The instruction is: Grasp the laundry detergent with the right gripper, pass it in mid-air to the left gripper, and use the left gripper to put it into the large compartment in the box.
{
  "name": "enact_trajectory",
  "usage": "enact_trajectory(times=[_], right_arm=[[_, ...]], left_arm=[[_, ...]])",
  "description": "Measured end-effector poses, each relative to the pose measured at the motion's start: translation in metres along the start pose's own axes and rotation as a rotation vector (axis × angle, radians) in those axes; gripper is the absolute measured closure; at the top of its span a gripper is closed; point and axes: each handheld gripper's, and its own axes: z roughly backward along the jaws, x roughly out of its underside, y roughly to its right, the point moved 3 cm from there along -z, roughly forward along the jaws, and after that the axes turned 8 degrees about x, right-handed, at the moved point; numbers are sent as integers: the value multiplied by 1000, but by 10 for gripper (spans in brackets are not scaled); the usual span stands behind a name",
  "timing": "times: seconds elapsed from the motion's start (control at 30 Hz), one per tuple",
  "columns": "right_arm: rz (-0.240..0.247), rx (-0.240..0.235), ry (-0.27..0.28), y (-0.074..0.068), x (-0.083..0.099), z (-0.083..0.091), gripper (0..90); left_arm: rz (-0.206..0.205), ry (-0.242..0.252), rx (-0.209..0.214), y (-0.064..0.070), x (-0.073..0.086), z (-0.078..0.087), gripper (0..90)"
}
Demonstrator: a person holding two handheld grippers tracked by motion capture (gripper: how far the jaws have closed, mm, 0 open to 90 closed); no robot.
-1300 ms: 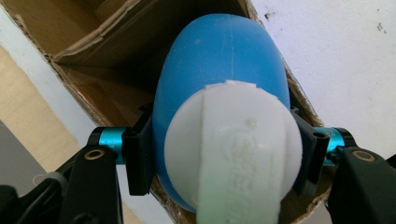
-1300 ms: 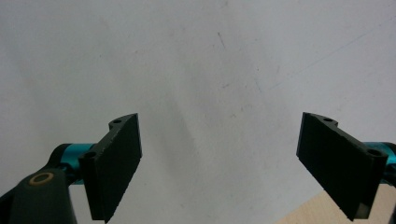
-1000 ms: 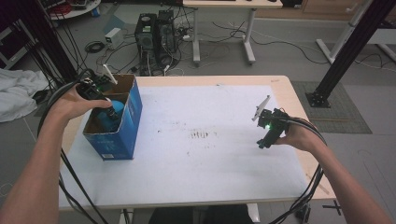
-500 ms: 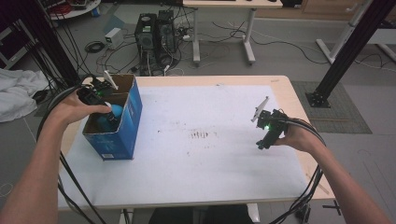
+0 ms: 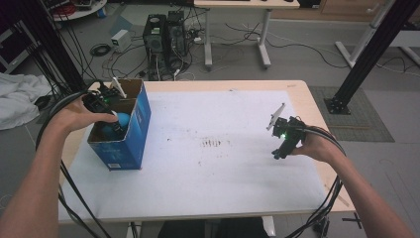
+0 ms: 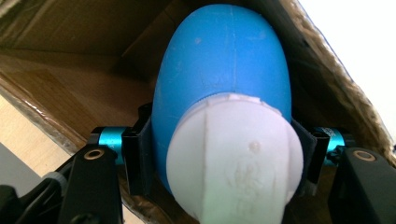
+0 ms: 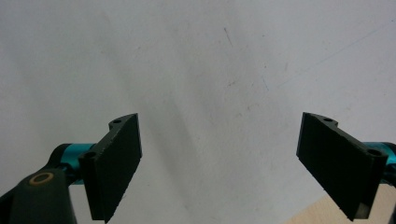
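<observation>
Holding a blue bottle by its sides in my left gripper, jaws clamped, inside the open blue box near the tabletop's left edge. My right gripper hovers wide open and empty near the right edge, bare tabletop between us.

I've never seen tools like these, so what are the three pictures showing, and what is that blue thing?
A person sits at a table holding a pinching tool, called a gripper, in each hand. One picture looks down from above. The other two come from small cameras riding on the grippers. The left gripper is inside a blue cardboard box, and its two black jaws squeeze a blue bottle with a white cap. The right gripper holds nothing; its jaws stand wide apart above the white table cover.
</observation>
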Motion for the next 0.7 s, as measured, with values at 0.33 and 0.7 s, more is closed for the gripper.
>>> enact_trajectory(times=[0.33,0.7], right_arm=[[2,2,0,-2,0,1,133],[-3,4,-2,-1,0,2,133]], left_arm=[[3,-11,-8,1,0,0,375],[15,-20,-18,1,-5,-2,372]])
